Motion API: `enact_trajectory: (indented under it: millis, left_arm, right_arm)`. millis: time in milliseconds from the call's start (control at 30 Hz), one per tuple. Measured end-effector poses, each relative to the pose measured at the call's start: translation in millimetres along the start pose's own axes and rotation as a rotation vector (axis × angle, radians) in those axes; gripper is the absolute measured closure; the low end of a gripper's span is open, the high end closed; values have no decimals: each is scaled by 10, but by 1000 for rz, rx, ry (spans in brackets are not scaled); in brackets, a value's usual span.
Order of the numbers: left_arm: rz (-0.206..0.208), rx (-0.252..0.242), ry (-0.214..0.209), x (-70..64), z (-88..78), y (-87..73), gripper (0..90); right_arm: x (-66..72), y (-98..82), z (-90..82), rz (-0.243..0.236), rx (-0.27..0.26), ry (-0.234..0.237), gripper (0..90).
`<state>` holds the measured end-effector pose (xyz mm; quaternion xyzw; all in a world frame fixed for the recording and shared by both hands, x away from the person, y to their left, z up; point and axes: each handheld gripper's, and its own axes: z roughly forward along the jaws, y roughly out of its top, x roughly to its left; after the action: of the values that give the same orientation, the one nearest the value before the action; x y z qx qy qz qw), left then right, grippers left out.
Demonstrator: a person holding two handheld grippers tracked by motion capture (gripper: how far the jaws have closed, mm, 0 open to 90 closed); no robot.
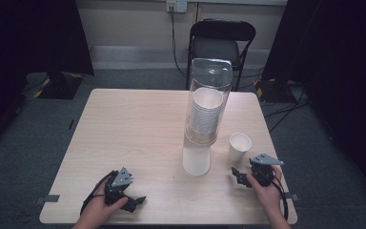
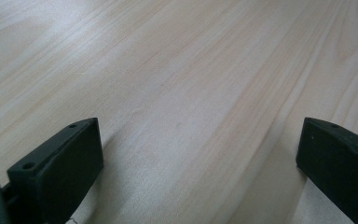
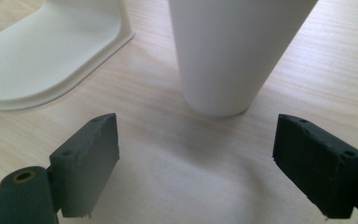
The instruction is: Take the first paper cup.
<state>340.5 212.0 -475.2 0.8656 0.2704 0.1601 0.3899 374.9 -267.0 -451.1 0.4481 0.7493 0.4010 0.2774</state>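
Cup (image 3: 235, 51) stands upright at 12 o'clock before the right gripper (image 3: 196, 158), jaws wide, empty; left gripper (image 2: 200, 163) wide over bare table (image 2: 191, 70).

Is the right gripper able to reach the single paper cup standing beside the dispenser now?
Probably yes. The right gripper is open and faces the paper cup, with bare table between them. The dispenser stands to one side, so nothing seems to block the way.

One loose paper cup (image 1: 239, 146) stands just beyond the right claw (image 1: 237, 175); one cup dispenser (image 1: 207, 102), one chair (image 1: 220, 43), one table (image 1: 133, 129), two claws, counting the left claw (image 1: 136, 200).
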Motion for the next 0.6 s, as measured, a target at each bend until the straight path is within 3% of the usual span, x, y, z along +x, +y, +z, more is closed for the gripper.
enact_trajectory:
  millis: [233, 400, 600]
  left_arm:
    - [0, 0, 0, 0, 0, 0, 0]
    - [-1, 0, 1, -1, 0, 0, 0]
    - [0, 0, 1, 0, 0, 0, 0]
  right_arm:
    - [140, 20, -109, -40, -26, 20, 143]
    - [328, 90, -110, -62, -30, 85, 146]
    - [529, 213, -76, -56, -59, 162, 144]
